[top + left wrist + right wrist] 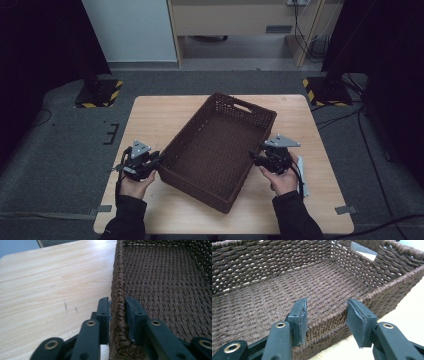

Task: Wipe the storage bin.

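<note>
Basket (215, 150) of brown wicker lies skewed mid-table (150, 115). Left gripper (117, 315), at its eight o'clock, is clenched on the long rim. Right gripper (327, 320), at four o'clock, straddles the opposite rim, pads apart, released.

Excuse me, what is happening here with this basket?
A person works at a wooden table with a gripper in each hand. The left gripper is shut on the rim of a brown woven basket, one jaw inside and one outside. The right gripper stands open at the opposite rim, not clamping it.
</note>
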### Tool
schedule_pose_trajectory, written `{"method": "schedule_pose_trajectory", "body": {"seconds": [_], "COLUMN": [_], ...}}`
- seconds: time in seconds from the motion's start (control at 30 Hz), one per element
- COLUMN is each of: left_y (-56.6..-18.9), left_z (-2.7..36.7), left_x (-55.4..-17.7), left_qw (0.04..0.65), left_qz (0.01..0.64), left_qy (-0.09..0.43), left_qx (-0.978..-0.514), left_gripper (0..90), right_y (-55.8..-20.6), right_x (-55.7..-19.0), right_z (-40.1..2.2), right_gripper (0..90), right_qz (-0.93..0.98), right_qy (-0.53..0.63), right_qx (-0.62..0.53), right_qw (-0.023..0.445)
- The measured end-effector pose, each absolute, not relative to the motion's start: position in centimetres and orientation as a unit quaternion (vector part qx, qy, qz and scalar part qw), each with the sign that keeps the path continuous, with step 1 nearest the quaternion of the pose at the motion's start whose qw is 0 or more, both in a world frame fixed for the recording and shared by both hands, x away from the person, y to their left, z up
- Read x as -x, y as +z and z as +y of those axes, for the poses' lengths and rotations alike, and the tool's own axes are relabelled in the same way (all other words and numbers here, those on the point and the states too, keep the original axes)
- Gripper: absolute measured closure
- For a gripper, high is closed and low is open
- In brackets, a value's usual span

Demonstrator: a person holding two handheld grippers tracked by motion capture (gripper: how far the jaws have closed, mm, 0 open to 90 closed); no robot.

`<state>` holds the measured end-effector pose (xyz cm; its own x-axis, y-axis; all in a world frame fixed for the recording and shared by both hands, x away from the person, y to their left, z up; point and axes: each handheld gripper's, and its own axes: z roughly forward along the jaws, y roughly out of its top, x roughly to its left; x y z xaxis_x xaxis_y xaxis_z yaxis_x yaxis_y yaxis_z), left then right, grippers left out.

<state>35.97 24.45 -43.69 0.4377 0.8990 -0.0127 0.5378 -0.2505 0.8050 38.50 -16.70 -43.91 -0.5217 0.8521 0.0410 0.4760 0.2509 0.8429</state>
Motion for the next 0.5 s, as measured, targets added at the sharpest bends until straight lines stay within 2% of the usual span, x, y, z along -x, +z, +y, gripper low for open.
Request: {"method": "schedule_pose_trajectory", "body": {"seconds": [0.1,0.23,0.3,0.5], "left_y": [-43.7,-43.9,-43.8,-43.2], "left_z": [24.5,24.8,24.9,25.2], "left_x": [-36.6,-37.3,-37.4,-36.3], "left_qw": [0.379,0.383,0.382,0.391], "left_qz": [0.481,0.49,0.492,0.495], "left_qy": [0.243,0.246,0.248,0.259], "left_qx": [-0.753,-0.744,-0.742,-0.732], "left_gripper": [78.6,76.7,75.4,66.4], "right_y": [-43.5,-43.5,-43.9,-44.2], "right_x": [-38.4,-38.6,-38.9,-39.0], "right_z": [-16.6,-16.9,-17.0,-17.2], "right_gripper": [49.8,45.0,43.5,45.9], "right_qz": [0.766,0.753,0.752,0.747], "right_qy": [0.423,0.429,0.424,0.436], "right_qx": [-0.431,-0.438,-0.441,-0.448], "right_qw": [0.22,0.237,0.245,0.227]}}
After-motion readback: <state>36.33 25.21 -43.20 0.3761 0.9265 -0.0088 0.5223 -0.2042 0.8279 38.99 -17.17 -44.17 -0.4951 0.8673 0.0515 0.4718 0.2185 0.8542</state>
